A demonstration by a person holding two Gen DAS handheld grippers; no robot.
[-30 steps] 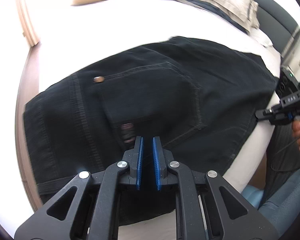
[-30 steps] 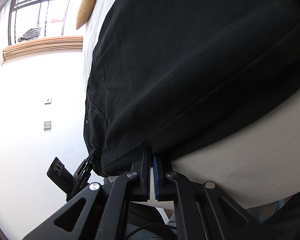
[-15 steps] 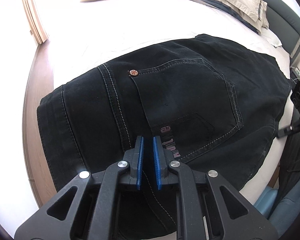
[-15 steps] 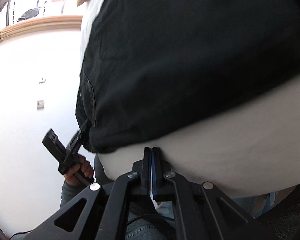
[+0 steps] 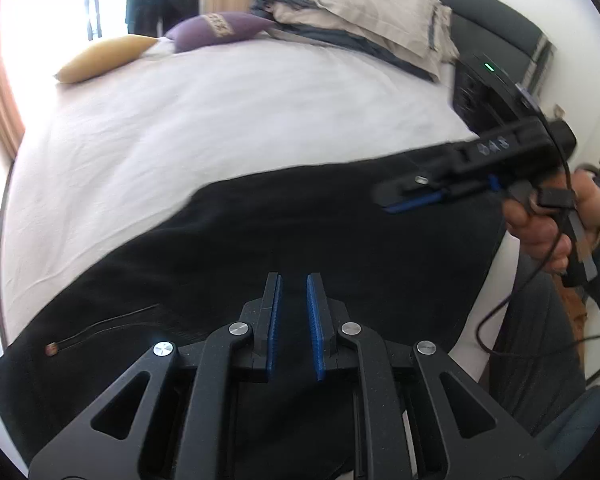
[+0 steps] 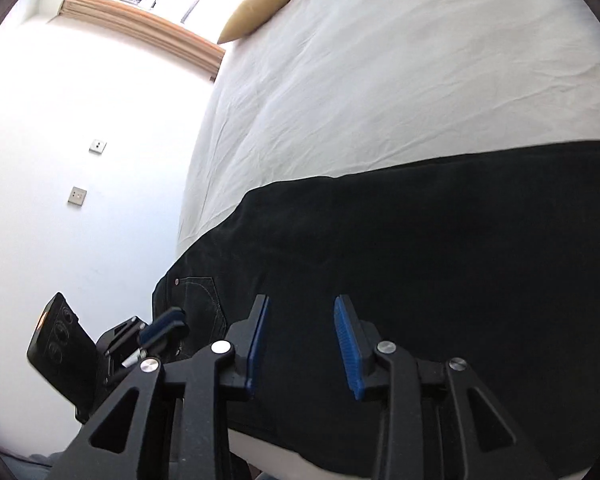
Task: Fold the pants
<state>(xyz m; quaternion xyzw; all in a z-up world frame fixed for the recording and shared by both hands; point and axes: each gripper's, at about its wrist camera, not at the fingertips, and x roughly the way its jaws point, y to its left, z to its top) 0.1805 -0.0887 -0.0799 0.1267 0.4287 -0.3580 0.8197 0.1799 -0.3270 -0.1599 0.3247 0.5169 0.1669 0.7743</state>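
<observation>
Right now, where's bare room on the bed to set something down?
Free: the broad white sheet between the black denim pants and the yellow cushion and purple cushion. Crowded: the headboard end under the bunched beige bedding, and the near edge, covered by the pants.

No legible text, perhaps from blur.

Black denim pants (image 5: 284, 236), folded flat, stitched back pocket and copper rivet facing up, along the near edge of the white-sheeted bed (image 5: 220, 120)
</observation>
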